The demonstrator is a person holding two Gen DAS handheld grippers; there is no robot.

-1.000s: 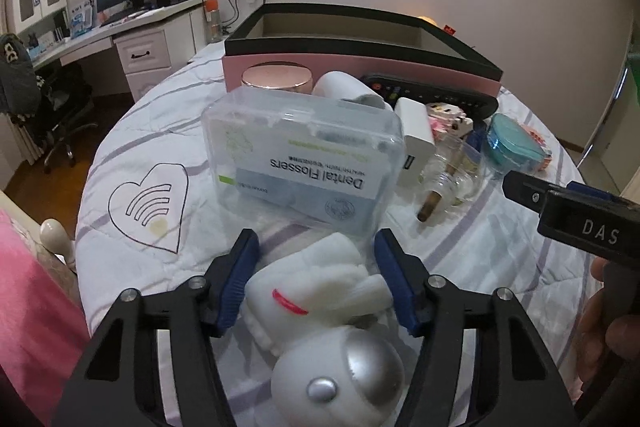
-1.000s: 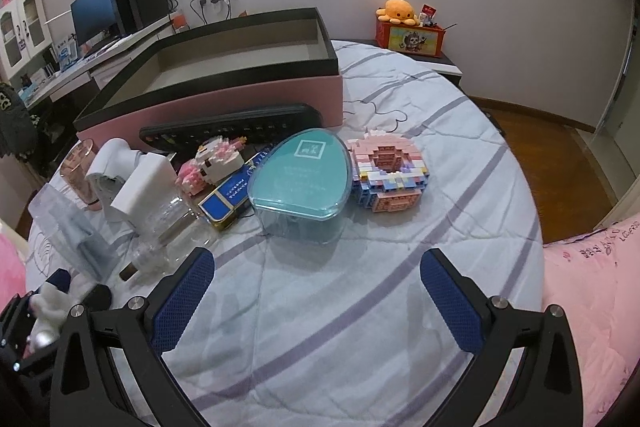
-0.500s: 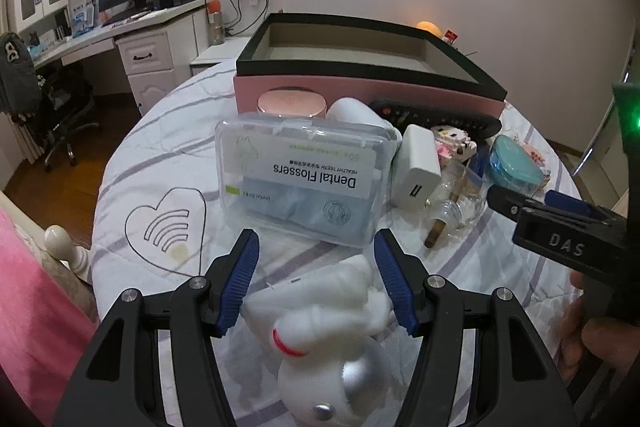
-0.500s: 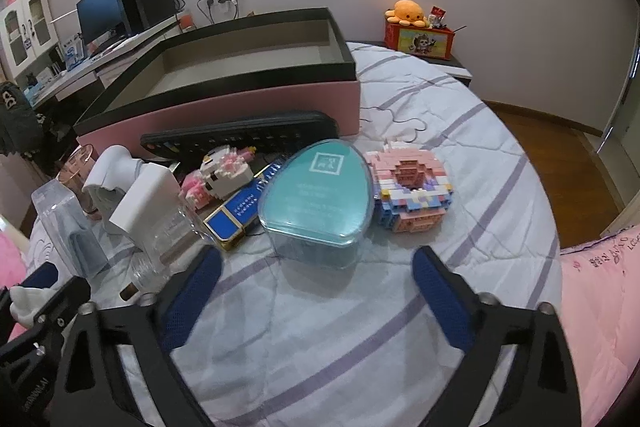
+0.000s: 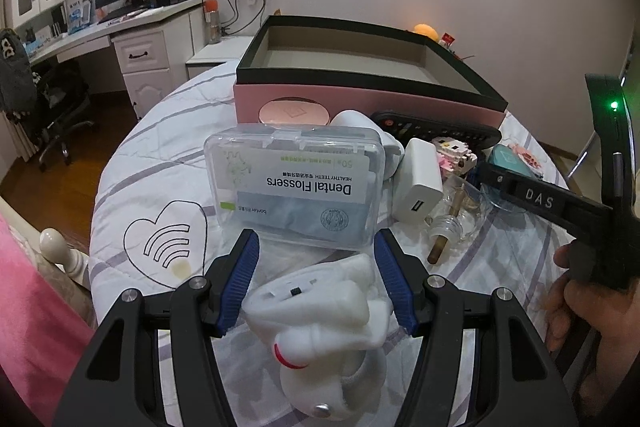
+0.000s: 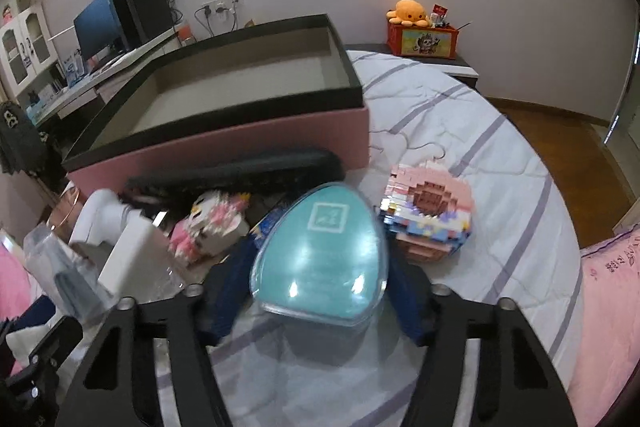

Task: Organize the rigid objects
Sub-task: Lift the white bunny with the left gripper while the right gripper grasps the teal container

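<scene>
right wrist view: nearest, the right gripper (image 6: 318, 291) is closing its jaws around the teal egg-shaped case (image 6: 322, 253), which lies on the bed before the pink box (image 6: 240, 143). best to clamp its widest flanks squarely, then lift clear of the block model (image 6: 426, 217) beside it. the left gripper (image 5: 318, 285) clasps a white toy (image 5: 324, 315).
</scene>
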